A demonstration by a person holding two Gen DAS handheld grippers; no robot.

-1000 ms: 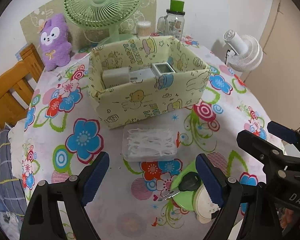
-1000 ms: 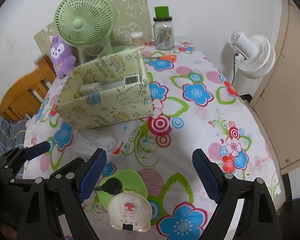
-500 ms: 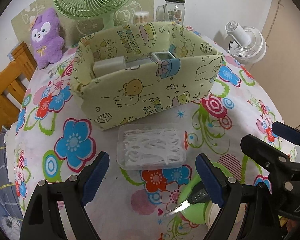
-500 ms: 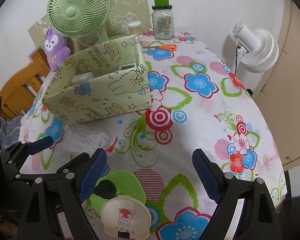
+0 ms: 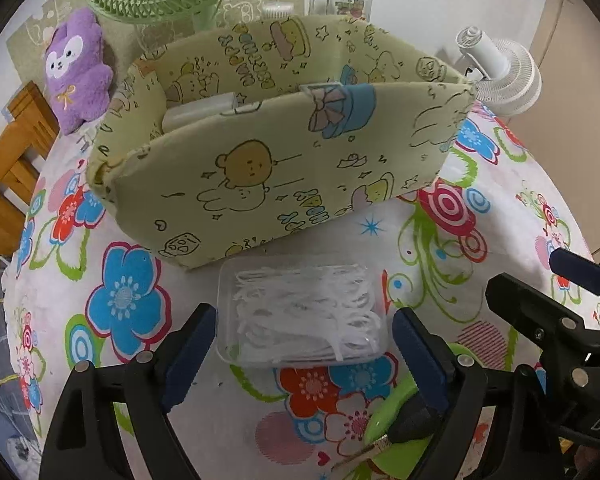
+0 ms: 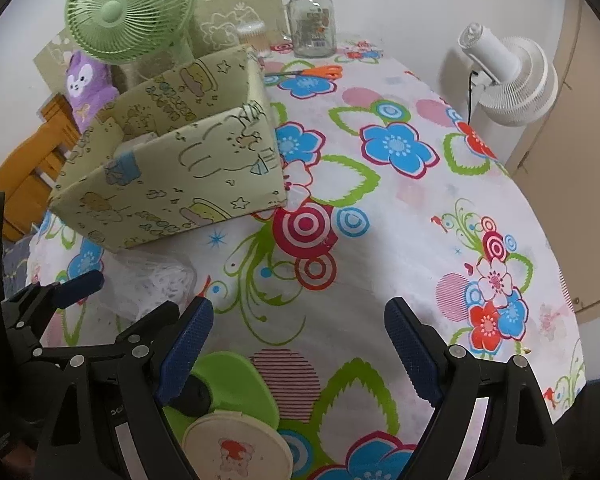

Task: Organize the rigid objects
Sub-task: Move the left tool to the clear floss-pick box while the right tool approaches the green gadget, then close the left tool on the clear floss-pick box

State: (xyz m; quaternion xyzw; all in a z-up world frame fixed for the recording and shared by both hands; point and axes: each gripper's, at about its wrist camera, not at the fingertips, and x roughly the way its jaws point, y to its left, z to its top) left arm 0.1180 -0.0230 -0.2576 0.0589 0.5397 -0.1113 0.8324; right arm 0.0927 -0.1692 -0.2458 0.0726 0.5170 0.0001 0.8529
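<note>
A few boxy items already sit in the yellow fabric storage box (image 5: 268, 168), but the clear case of floss picks (image 5: 304, 316) lies just before it between the wide, empty left gripper (image 5: 302, 354) jaws — unlifted — while the right gripper (image 6: 298, 354), equally wide and empty, hovers over the green case (image 6: 236, 384) and round compact (image 6: 236, 448).
</note>
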